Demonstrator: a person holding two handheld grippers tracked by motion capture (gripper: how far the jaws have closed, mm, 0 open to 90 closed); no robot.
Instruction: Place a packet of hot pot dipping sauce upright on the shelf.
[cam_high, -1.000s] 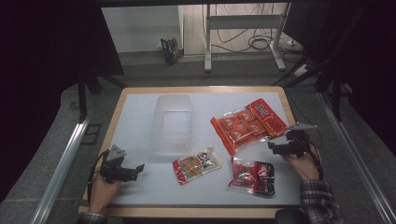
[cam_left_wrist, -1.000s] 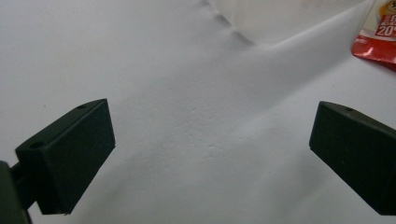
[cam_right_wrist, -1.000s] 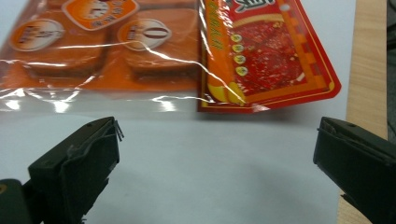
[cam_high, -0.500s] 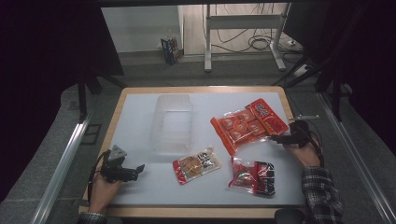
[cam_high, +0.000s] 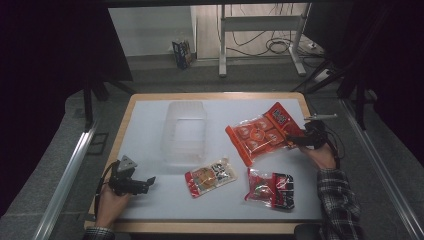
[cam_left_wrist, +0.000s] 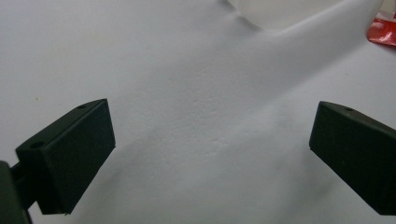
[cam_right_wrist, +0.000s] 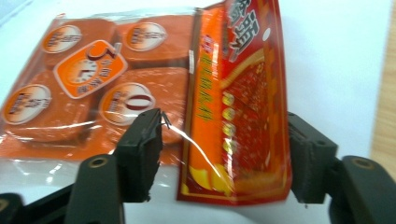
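A large orange snack packet (cam_high: 260, 132) lies right of centre on the white table. My right gripper (cam_high: 292, 141) is at its near right end. In the right gripper view the packet's red printed end (cam_right_wrist: 238, 116) stands between the jaws of my right gripper (cam_right_wrist: 224, 123). The jaws have just been closing; the right pad (cam_right_wrist: 306, 156) is at the packet's edge, and a gap remains by the left pad (cam_right_wrist: 144, 149). My left gripper (cam_high: 148, 181) rests at the front left, open over the bare table, as does my left gripper (cam_left_wrist: 210, 135) in its own view.
A clear plastic container (cam_high: 185, 130) stands at the table's centre, its corner (cam_left_wrist: 280, 11) ahead of the left gripper. A small orange packet (cam_high: 211, 177) and a red-and-black packet (cam_high: 271, 187) lie near the front. The wooden table rim (cam_high: 210, 96) frames the white surface.
My right gripper has moved away from the person, up to the orange packet's end, and its jaws have narrowed around it. The left gripper has stayed put.
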